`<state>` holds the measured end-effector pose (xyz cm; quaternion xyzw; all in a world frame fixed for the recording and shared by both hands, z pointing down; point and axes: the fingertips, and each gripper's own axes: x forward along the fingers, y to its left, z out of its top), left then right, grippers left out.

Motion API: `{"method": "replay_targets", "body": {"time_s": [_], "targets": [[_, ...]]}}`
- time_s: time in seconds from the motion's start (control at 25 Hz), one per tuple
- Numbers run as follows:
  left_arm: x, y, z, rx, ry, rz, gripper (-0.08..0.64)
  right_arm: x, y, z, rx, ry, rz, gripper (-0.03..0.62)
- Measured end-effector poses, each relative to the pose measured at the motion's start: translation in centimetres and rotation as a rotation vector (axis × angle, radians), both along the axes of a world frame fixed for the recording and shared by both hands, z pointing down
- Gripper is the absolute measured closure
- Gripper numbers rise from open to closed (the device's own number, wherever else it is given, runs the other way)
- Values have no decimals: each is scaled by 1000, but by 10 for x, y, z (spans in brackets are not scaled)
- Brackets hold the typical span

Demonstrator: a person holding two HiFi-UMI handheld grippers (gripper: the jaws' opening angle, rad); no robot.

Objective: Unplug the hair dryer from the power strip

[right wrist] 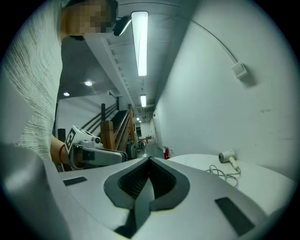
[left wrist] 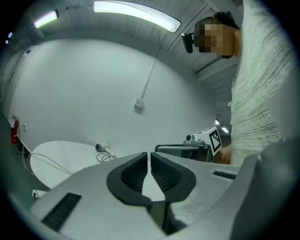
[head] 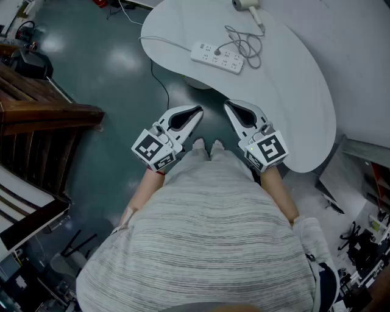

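So the hair dryer [head: 247,4] is lying at the far edge of the white table [head: 292,91], right at the top of the head view. Its cord [head: 245,44] runs back in a loose tangle to the power strip [head: 217,58], which sits flat on the same table, nearer to us. There's a small dark round bit on the strip's top face that we take to be the plug [head: 217,52], seated in a socket toward the middle, so as far as we can judge nothing is unplugged yet. The strip's own white lead [head: 159,40] trails off toward the table's left edge. Both our grippers are well short of all that, out over the teal floor [head: 109,67] just in front of our body, side by side with the tips angled toward each other and aimed roughly at the strip. The left gripper [head: 196,114] has its jaws pinched together with only a hairline slit between the pads and nothing in there. The right gripper [head: 229,108] is the same, pads meeting at the tips, empty. Our guess is that's just a neutral carry pose before reaching in. We figure one gripper needs to pin the strip down while the other opens up and pulls the plug, since a light strip on a smooth top will probably slide or lift otherwise.
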<state>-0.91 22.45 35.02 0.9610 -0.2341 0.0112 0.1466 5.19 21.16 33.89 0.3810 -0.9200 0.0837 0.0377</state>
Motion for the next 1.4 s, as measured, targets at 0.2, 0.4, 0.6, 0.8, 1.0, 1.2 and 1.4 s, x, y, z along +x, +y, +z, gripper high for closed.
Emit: {"method": "replay_targets", "body": {"time_s": [0.2,0.4,0.6,0.8,1.0,1.2,1.4], "targets": [[0,1,2,-11,-2,-11,540,2,0,-2,4,9,-12,568],[3,3,1,-9,-1,-7,540,3,2,-4,9,18,-18,568],[2,5,0,-7,6,-4,540,2,5,-7,11,-11,-30,568],[0,6,-1,-6,5,-7,540,0,5,-12,-6,-81,-32,566],[1,9,-3,-4,10,-3,540,-3,7,-6,-22,-58,-37,565],[1,10,-4,-4,15,-3,541,-8,9,-4,-36,-58,-57,565],[2,9,-7,3,18,-8,540,-9,13,-2,-36,-46,-63,565]]}}
